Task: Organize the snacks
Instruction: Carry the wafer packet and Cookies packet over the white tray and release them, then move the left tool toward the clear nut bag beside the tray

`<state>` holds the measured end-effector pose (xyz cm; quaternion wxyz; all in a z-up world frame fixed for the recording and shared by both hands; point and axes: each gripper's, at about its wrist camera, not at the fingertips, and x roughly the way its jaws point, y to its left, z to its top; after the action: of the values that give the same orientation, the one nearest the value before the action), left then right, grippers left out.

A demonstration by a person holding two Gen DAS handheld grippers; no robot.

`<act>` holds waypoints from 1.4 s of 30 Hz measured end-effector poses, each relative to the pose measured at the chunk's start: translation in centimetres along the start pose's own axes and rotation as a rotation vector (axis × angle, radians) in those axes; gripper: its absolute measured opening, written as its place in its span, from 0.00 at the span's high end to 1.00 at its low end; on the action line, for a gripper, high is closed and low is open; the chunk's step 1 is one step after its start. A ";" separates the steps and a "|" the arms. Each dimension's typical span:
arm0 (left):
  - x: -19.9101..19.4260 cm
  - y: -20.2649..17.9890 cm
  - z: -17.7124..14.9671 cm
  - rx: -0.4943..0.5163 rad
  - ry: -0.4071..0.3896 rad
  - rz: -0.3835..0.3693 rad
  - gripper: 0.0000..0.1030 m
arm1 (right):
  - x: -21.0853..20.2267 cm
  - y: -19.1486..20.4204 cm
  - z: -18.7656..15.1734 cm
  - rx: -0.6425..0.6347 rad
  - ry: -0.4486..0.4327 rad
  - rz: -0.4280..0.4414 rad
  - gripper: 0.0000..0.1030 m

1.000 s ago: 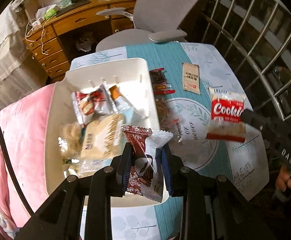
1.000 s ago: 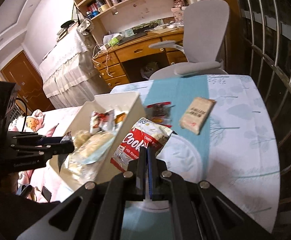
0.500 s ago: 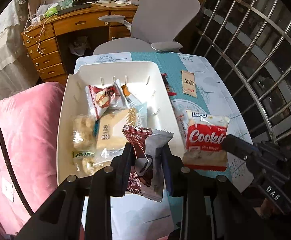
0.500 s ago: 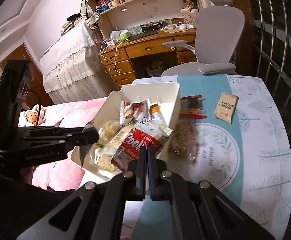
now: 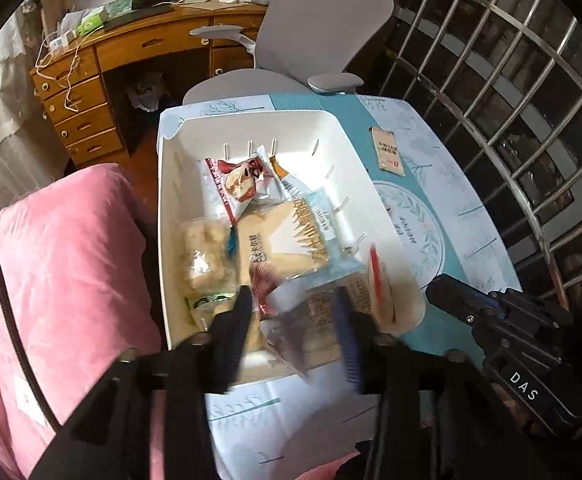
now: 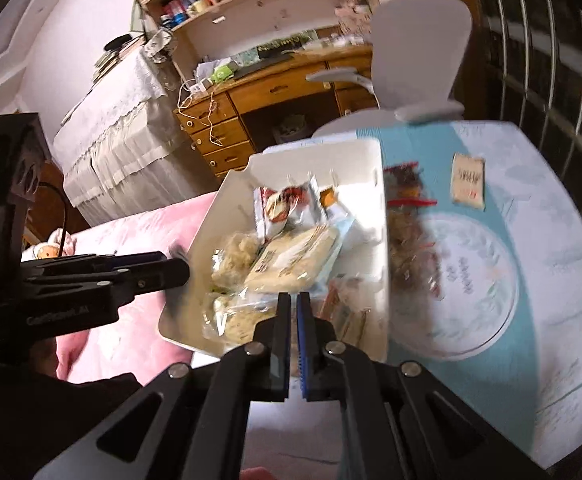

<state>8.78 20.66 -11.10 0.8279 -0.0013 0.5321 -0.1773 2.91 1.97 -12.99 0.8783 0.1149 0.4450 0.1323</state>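
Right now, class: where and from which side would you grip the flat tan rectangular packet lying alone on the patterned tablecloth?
Grip the flat tan rectangular packet across its narrow width, near the closer short end, coming straight down from above. It lies flat on the patterned tablecloth, so no side offers a raised edge. The two long sides probably give two fingers the easiest span.

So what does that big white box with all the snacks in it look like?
The white box is a deep rectangular bin, plastic by its look, with smooth, tall walls and short slots cut low in its far and right walls. It sits upright on the patterned tablecloth, its left side next to a pink cushion. Several wrapped snacks are piled inside, mostly at the near end. The left gripper hangs over its near end, jaws spread.
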 end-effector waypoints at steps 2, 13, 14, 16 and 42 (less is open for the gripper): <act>0.0 0.1 -0.1 0.015 0.003 -0.004 0.35 | 0.0 0.4 -0.4 0.016 -0.006 -0.002 0.97; 1.2 -1.3 0.0 0.069 0.053 -0.036 0.28 | -0.6 -1.1 -1.8 0.117 0.008 -0.061 0.73; 1.4 -1.5 0.1 0.072 0.058 -0.040 0.28 | -0.6 -1.4 -2.0 0.128 0.016 -0.067 0.72; 1.8 -2.0 0.2 0.077 0.072 -0.046 0.28 | -0.6 -2.0 -2.3 0.141 0.033 -0.079 0.71; 6.8 -15.5 2.8 -0.158 0.120 0.003 0.24 | -4.0 -18.7 -0.4 0.093 0.212 -0.122 0.48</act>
<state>9.24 3.56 -12.91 0.7920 -0.0552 0.5932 -0.1336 2.72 -16.95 -16.18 0.8265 0.1135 0.5470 0.0694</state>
